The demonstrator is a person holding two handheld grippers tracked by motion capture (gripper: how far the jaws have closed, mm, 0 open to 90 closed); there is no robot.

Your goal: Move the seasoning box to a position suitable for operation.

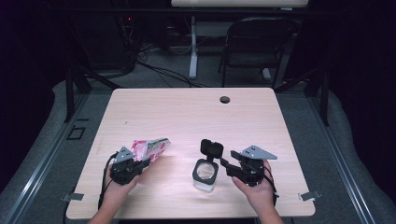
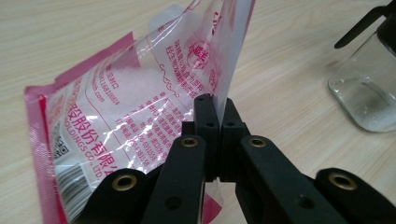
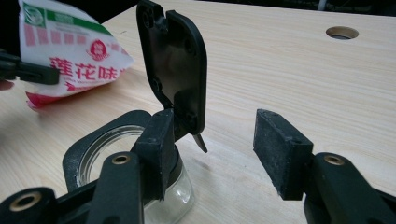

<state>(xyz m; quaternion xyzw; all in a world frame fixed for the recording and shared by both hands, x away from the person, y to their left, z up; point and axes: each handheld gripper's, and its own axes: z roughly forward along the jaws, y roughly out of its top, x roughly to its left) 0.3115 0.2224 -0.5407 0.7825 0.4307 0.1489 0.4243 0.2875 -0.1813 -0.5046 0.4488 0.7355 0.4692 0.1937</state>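
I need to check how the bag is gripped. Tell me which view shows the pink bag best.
The left gripper view: the pink bag is close up, pinched between that gripper's fingers, with print and white grains visible. The high view shows it small beside the left gripper. The right gripper view catches its printed front at the top left corner.

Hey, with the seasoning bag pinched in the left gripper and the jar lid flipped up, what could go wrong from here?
1. The left gripper pinches only a thin edge of the seasoning bag; the slick film could slip free.
2. The glass jar has a narrow mouth, so the white powder may spill onto the table.
3. The right gripper stands open beside the hinged lid; unheld, the jar might tip or the lid fall shut.
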